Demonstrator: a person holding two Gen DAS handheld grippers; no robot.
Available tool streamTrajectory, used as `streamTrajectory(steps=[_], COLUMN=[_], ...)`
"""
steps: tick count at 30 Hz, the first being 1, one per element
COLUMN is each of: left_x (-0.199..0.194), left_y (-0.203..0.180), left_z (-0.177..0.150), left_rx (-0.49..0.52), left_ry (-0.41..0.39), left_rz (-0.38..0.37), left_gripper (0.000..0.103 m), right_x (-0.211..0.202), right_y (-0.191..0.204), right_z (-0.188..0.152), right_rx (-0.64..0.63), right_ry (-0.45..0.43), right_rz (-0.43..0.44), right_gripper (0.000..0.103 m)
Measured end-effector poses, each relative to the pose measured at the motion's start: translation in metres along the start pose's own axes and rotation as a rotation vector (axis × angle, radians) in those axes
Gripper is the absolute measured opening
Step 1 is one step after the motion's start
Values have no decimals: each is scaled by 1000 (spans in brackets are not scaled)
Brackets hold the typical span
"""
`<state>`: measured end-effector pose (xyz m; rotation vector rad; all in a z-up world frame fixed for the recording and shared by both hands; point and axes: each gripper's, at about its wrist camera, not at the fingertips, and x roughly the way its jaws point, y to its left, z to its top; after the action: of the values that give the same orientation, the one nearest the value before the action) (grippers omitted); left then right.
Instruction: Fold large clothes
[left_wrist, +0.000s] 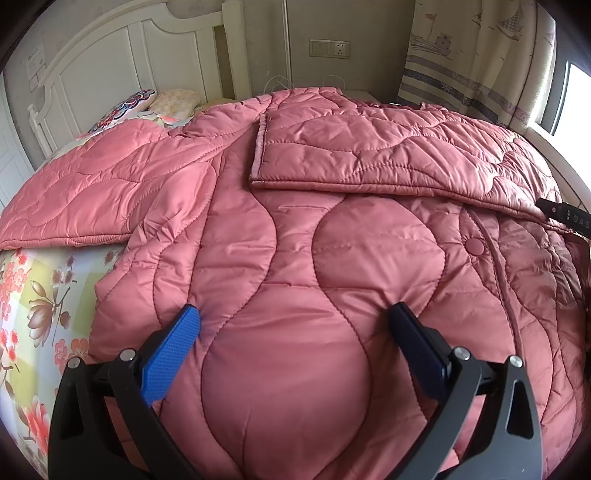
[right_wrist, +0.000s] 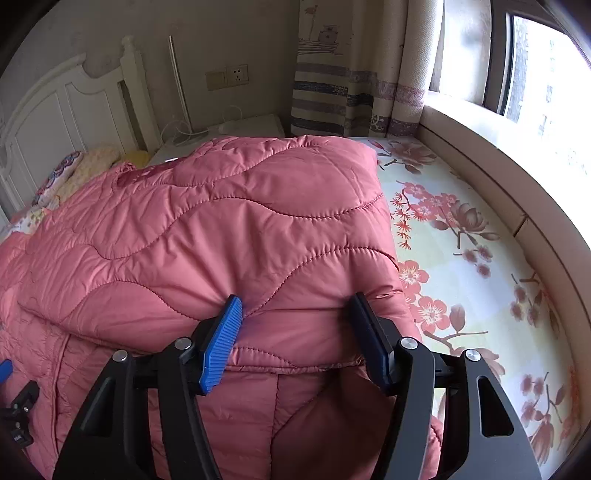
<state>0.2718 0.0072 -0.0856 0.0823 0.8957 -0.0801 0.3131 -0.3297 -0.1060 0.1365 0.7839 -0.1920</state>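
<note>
A large pink quilted coat lies spread on the bed. One sleeve is folded across its upper body, the other sleeve lies out to the left. My left gripper is open, its jaws wide apart and pressing on the coat's lower part. In the right wrist view the folded sleeve and side of the coat bulge in front of my right gripper, which is open with a fold of coat between its fingertips. The left gripper's edge shows in the right wrist view.
The bed has a floral sheet with bare room to the right of the coat. A white headboard and pillows are at the far end. A nightstand, curtain and window ledge border the bed.
</note>
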Motion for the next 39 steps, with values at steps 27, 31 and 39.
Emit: streamTrajectory(steps=[27,31,39], left_x=[65,65,67], left_y=[-15,-15,-14], left_z=[86,86,89], left_rx=[21,13,5], left_ry=[-4,-1,-6], left_rz=[-90,-99,-127], left_gripper=[101,101,101], right_x=[-1,-19,81], right_y=[8,12,24], right_z=[11,58,94], right_rx=[-52,-86,-186], right_ry=[35,-72,69], right_rz=[27,11,-88], right_gripper=[73,73,70])
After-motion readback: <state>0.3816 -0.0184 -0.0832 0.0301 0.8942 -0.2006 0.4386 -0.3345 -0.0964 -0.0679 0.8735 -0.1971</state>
